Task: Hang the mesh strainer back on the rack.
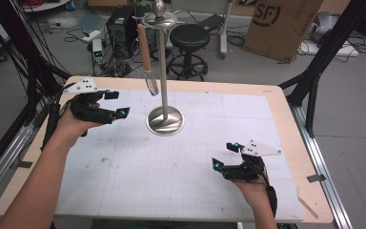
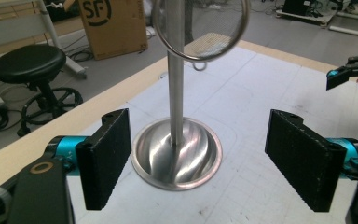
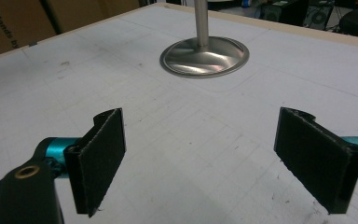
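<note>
High view: metal utensil stand [image 1: 165,71] planted a bit left of centre on the white mat of the table [image 1: 286,124], nearer the far edge than the near one. Wooden-handled mesh strainer [image 1: 147,57] hanging off the top hook ring, head down, dangling just beside the pole and clear of the round base. Left gripper [image 1: 116,103] up by the far-left corner, spread wide, nothing in it, aimed toward the stand. Right gripper [image 1: 225,155] parked near the near-right corner, also spread wide and empty, well apart from the stand.

Left gripper view: looking straight past the wide-open pads at the stand's base [image 2: 177,154], with the strainer's mesh bowl [image 2: 200,28] swinging-height right above, in front of the pole. Small loop on the rim visible. Nothing in the mesh, can't see a scrap of anything. Other gripper peeking in at the right edge.

Right gripper view: wide-open pads again, bare mat between them, stand base [image 3: 204,56] well ahead.

Possible trouble, just guessing: grabbing the mesh rim instead of the handle could dent it or set it swinging; bumping the pole could rock the stand or knock the strainer off its hook; lifting at an angle could snag the hook.
</note>
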Tool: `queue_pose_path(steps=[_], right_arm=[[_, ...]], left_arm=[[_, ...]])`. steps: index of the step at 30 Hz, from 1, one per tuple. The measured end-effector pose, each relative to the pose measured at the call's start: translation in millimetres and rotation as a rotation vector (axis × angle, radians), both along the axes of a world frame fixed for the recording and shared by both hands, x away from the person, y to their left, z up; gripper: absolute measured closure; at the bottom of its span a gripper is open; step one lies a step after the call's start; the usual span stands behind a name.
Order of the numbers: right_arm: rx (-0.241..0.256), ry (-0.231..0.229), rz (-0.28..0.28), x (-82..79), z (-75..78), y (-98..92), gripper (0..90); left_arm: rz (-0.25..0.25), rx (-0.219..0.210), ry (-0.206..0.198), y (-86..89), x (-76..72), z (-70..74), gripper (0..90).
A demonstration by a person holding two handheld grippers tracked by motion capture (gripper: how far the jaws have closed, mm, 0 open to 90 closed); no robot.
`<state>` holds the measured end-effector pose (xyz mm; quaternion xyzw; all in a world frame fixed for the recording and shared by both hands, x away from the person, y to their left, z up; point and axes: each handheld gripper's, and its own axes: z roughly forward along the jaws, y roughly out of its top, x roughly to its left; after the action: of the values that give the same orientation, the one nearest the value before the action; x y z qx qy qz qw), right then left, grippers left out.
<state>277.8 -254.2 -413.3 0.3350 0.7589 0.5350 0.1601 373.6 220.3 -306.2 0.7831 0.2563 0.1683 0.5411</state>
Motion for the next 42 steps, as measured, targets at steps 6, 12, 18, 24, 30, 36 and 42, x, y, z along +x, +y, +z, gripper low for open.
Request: queue_pose_path(steps=[6, 12, 18, 24, 30, 36, 42], right_arm=[[-0.003, 0.001, 0.003, 0.1, -0.3, 1.1, 15.4], [-0.002, 0.001, 0.000, 0.1, -0.3, -0.1, 15.3], [-0.004, 0.001, 0.002, 0.3, -0.7, 0.1, 15.4], [-0.002, 0.002, 0.001, -0.1, -0.6, 0.7, 15.4], [-0.006, 0.002, 0.002, 0.3, -1.1, 0.7, 15.4], [-0.004, -0.001, 0.003, 0.6, -1.3, 0.1, 15.4], [-0.007, 0.001, -0.001, 0.4, -1.2, -0.6, 15.4]], left_arm=[[-0.026, 0.035, 0.017, -3.1, -5.4, -17.5, 20.1], [-0.042, 0.021, 0.019, -3.4, -14.1, -29.3, 18.4], [-0.062, 0.017, 0.016, -3.8, -23.7, -36.8, 17.7], [-0.078, 0.008, 0.040, -1.4, -30.2, -48.5, 17.5], [-0.083, 0.006, 0.053, 1.9, -36.5, -62.7, 17.2], [-0.087, 0.020, 0.059, -1.3, -42.4, -67.9, 16.3], [-0.108, 0.016, 0.043, -3.9, -52.6, -70.7, 15.2]])
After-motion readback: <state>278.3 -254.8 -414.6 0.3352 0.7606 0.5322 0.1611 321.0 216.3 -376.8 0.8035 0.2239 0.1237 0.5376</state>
